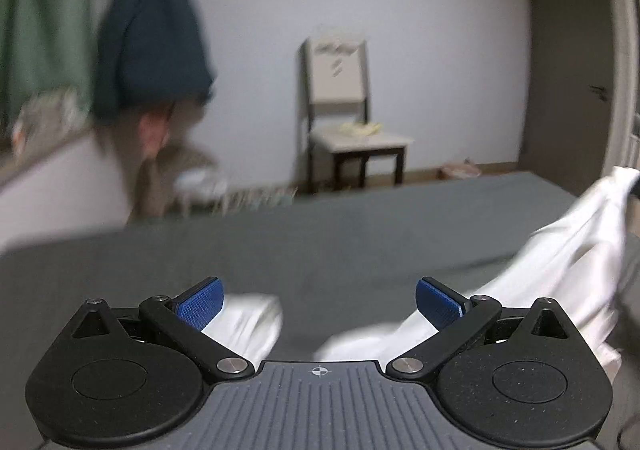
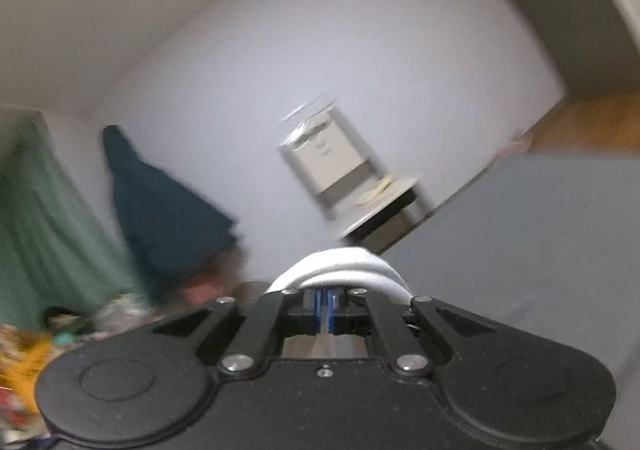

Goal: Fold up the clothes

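Observation:
A white garment (image 1: 560, 262) lies on the grey bed sheet (image 1: 340, 242) and rises up toward the right edge of the left wrist view, where it is lifted. My left gripper (image 1: 319, 304) is open and empty, low over the sheet, with white cloth under both blue pads (image 1: 200, 306). In the right wrist view my right gripper (image 2: 326, 296) is shut on a fold of the white garment (image 2: 340, 264), held up off the bed and tilted. The views are blurred by motion.
A chair (image 1: 348, 110) with a pale cloth on its seat stands against the far wall. A dark blue garment (image 1: 156, 34) and a green curtain (image 1: 36, 22) hang at the left. A door (image 1: 572, 78) is at the right. Clutter lies on the floor at the left (image 2: 24, 362).

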The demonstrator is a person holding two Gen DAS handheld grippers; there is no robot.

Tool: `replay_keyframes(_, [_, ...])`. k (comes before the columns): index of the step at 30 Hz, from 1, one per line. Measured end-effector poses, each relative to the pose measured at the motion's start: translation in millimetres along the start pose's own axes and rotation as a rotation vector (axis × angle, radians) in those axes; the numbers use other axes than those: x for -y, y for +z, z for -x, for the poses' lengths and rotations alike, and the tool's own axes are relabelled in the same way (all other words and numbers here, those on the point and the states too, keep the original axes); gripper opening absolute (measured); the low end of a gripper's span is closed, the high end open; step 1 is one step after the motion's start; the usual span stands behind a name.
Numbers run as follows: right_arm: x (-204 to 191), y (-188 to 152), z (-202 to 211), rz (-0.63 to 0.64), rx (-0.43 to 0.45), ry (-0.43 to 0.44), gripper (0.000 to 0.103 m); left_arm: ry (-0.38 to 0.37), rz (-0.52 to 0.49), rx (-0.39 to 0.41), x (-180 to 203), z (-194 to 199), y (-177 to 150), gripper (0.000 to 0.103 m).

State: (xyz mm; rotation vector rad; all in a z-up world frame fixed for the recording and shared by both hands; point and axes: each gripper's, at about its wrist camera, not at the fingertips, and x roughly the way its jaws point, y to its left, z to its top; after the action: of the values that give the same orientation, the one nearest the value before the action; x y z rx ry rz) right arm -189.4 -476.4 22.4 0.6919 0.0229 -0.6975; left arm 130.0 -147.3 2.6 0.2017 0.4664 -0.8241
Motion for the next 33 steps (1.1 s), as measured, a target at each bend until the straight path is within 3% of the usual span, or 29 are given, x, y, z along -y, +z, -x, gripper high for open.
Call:
replay_keyframes(1, [3.5, 0.0, -3.1, -0.008, -0.07, -0.068, 0.007, 0.01, 0.022, -0.03, -11.7, 1.7, -9.3, 0.103])
replay_keyframes(3, [20.0, -11.0, -24.4, -0.074, -0.32, -0.181, 0.016, 0.038, 0.052, -0.072, -26.4, 2.6, -29.6, 0.103])
replay_keyframes(5, [26.1, -26.2, -35.7, -0.144, -0.449, -0.225, 0.017, 0.056, 0.077, -0.108, -33.4, -1.3, -45.1, 0.103])
replay_keyframes(7, [14.9, -29.7, -34.1, -0.149, -0.475, -0.275, 0.038, 0.03, 0.063, -0.104, -25.4, -16.9, -47.0, 0.103])
replay_keyframes(9, [-2.8, -28.0, -17.9, -0.111, -0.445, -0.316, 0.084, 0.001, -0.008, -0.059, -11.9, -24.5, -44.7, 0.103])
replay_keyframes(10, [-9.8, -27.8, -7.5, -0.095, -0.421, -0.324, 0.089, -0.011, -0.055, -0.032, -4.3, -26.2, -42.5, 0.103])
replay_keyframes(13, [-31.2, -25.8, 21.8, -0.029, -0.337, -0.348, 0.088, -0.056, -0.149, -0.072, 19.0, -50.8, -25.3, 0.102])
replay_keyframes(15, [-49.4, -17.9, 30.5, 0.064, -0.271, -0.313, 0.087, -0.059, -0.202, -0.12, 31.2, -68.8, -19.9, 0.086])
replay_keyframes(16, [-60.9, -15.0, 29.7, 0.107, -0.27, -0.248, 0.087, -0.052, -0.229, -0.152, 38.2, -75.4, -20.1, 0.062])
replay_keyframes(17, [-73.2, -12.4, 27.4, 0.153, -0.278, -0.179, 0.088, -0.042, -0.244, -0.197, 45.1, -78.1, -22.1, 0.045])
replay_keyframes(19, [-104.6, -14.0, 4.7, 0.274, -0.358, -0.025, 0.088, -0.046, -0.247, -0.264, 47.4, -88.8, -33.5, 0.037])
replay_keyframes(23, [-151.4, -43.1, -65.8, 0.563, -0.447, 0.111, 0.086, -0.063, -0.223, -0.312, 45.2, -80.8, -52.3, 0.006])
replay_keyframes(25, [-162.8, -60.4, -105.1, 0.666, -0.506, 0.146, 0.083, -0.066, -0.238, -0.318, 46.0, -67.5, -60.3, 0.004])
replay_keyframes(26, [-164.9, -70.0, -124.0, 0.699, -0.563, 0.145, 0.074, -0.069, -0.268, -0.328, 47.6, -59.5, -65.5, 0.002])
replay_keyframes(28, [-161.1, -89.2, -144.5, 0.726, -0.673, 0.106, 0.068, -0.09, -0.299, -0.344, 47.7, -44.1, -74.1, 0.001])
replay_keyframes(30, [-142.4, -111.0, -135.3, 0.743, -0.789, 0.03, 0.068, -0.121, -0.307, -0.385, 45.3, -30.4, -75.3, 0.001])
replay_keyframes(31, [-127.7, -127.9, -103.9, 0.744, -0.837, 0.012, 0.068, -0.14, -0.305, -0.406, 43.4, -25.3, -74.4, 0.001])
replay_keyframes(33, [-109.9, -140.5, -79.2, 0.755, -0.823, 0.037, 0.07, -0.178, -0.315, -0.418, 37.2, -18.1, -67.0, 0.002])
